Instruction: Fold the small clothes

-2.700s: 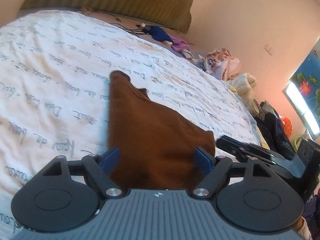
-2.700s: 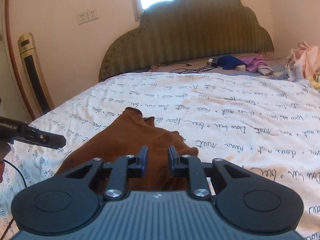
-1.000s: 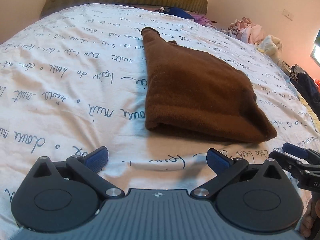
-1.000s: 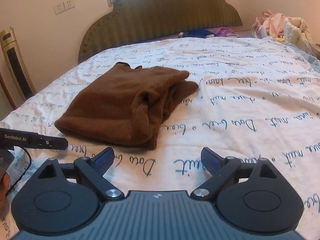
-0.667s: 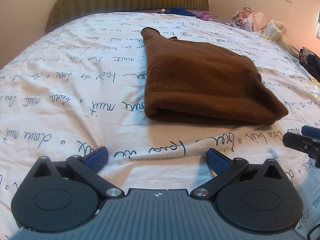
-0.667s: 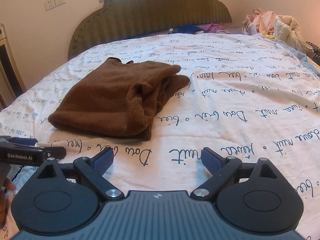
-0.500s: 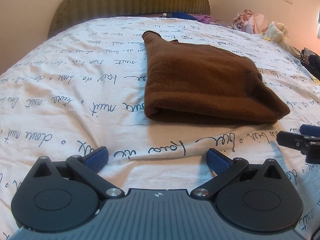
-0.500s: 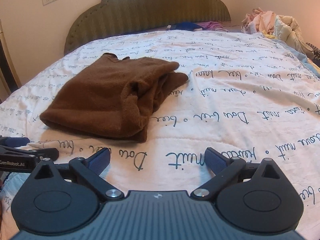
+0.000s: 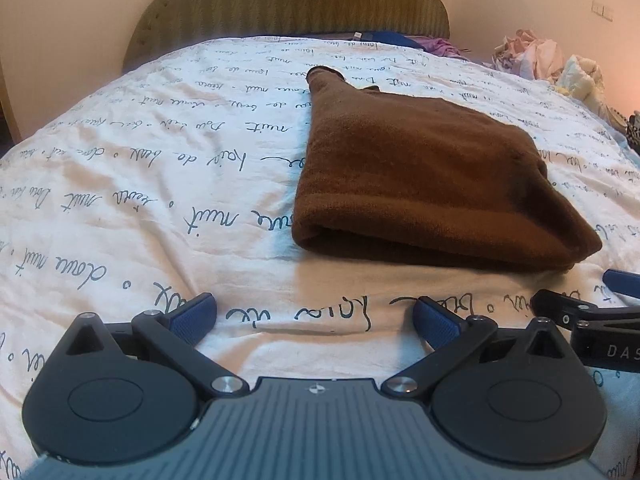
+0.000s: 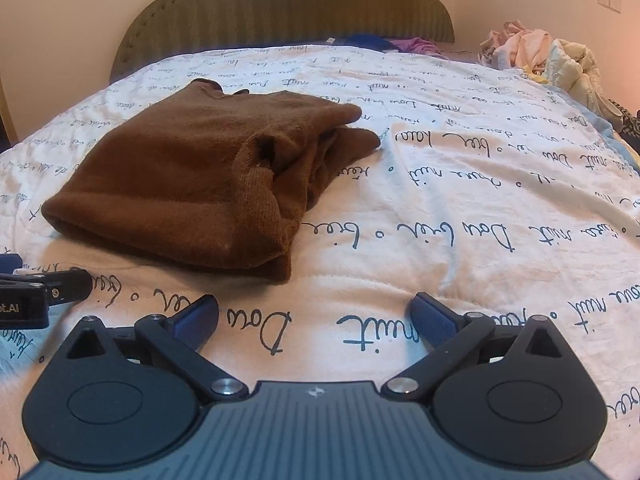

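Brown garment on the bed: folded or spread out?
Folded. The brown garment lies as a compact stack, with a rounded fold edge nearest and layered edges on its right side.

We see the right gripper (image 9: 600, 304) cut off by the frame's right edge, the left gripper (image 10: 36, 288) by the left; the clothes pile (image 10: 536, 56) runs out of view.

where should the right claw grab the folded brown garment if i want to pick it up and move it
Grip the near right corner of the brown garment, where the stacked layers end in a thick bundle facing the right claw. Come in low along the bedspread from the near side, one finger under, one on top. Its right side shows loose open layers that would likely spill; the rounded fold in front holds them together.
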The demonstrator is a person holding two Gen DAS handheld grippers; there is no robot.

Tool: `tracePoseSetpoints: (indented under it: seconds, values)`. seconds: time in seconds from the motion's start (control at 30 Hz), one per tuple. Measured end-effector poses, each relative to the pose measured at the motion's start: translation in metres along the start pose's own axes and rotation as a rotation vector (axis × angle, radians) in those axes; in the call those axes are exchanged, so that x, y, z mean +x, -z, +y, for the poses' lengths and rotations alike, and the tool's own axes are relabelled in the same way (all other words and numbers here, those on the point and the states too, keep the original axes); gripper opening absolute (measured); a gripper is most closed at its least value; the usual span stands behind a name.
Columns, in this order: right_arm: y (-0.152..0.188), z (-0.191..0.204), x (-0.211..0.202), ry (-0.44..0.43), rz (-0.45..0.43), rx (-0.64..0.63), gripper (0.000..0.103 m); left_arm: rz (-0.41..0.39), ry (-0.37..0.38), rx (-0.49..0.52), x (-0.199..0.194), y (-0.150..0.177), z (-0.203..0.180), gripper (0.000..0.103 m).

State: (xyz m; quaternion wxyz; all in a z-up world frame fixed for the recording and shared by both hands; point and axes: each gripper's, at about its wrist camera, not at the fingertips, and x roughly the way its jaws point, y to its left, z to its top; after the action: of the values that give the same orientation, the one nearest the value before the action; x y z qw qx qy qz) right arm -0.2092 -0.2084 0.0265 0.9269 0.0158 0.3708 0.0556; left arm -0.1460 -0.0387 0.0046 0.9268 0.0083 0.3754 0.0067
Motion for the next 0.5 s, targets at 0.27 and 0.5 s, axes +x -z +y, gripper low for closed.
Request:
tracePoseSetpoints:
  seconds: [0.27,0.5]
  values:
    - [0.0009,0.0006,-0.0012,0.002,-0.003,0.005,0.103,0.000,-0.017,-0.008,0.0016,-0.0007,-0.0018,0.103]
    - [0.0025,0.0019,-0.0023,0.013,-0.006,0.007,0.103,-0.009,-0.019,-0.003,0.0001,0.0023,-0.0030,0.103]
